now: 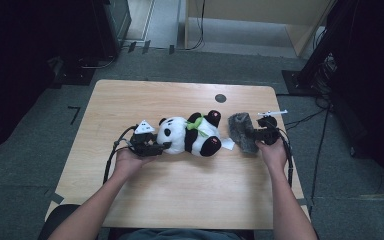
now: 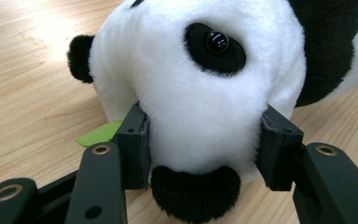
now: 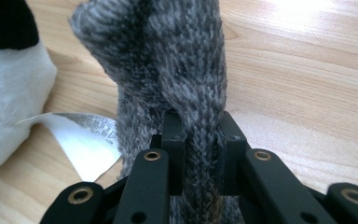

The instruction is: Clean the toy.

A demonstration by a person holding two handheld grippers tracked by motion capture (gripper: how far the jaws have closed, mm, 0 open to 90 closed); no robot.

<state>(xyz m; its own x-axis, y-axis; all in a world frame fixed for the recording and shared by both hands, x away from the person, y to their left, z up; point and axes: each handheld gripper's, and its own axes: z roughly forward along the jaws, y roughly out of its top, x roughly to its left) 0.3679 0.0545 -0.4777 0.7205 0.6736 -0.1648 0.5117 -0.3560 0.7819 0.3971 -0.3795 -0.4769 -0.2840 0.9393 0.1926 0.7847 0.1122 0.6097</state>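
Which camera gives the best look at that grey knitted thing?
The right gripper view: the grey knitted piece stands close up, pinched by the right gripper, its weave clear. The high view shows it small, beside the panda.

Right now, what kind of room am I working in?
Probably a lab or recording workspace: a lone wooden table on grey carpet, cables trailing across the floor, and dark equipment stands around it.
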